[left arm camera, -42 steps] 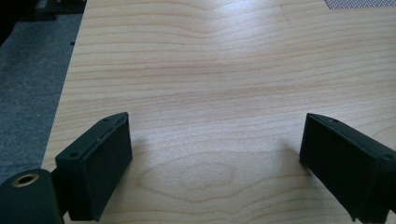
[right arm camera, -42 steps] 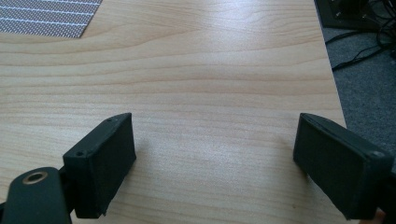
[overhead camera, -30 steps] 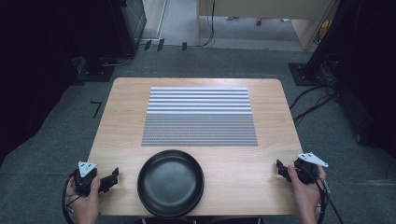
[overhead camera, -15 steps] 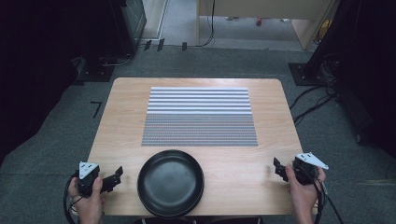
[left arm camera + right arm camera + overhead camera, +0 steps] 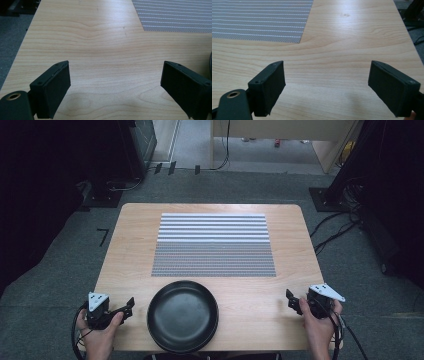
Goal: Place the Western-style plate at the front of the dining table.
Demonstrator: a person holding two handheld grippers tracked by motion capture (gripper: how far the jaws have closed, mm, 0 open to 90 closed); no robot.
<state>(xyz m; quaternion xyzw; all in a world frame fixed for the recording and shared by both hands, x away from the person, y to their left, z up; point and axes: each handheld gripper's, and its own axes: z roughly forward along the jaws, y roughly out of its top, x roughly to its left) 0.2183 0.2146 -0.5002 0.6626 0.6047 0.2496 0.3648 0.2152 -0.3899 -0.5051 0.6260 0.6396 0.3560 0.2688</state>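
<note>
One round black plate sat at the near edge of the light wooden desk, just before one grey striped mat. Left gripper and right gripper flanked it, both with jaws spread wide, empty.

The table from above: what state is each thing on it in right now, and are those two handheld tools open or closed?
Black plate: upright, empty, at the near edge between the hands.
Striped mat: flat, nothing on it.
Left tool: open, holding nothing, over bare wood.
Right tool: open, holding nothing, over bare wood.
Table: light wood, carrying plate and mat.
</note>
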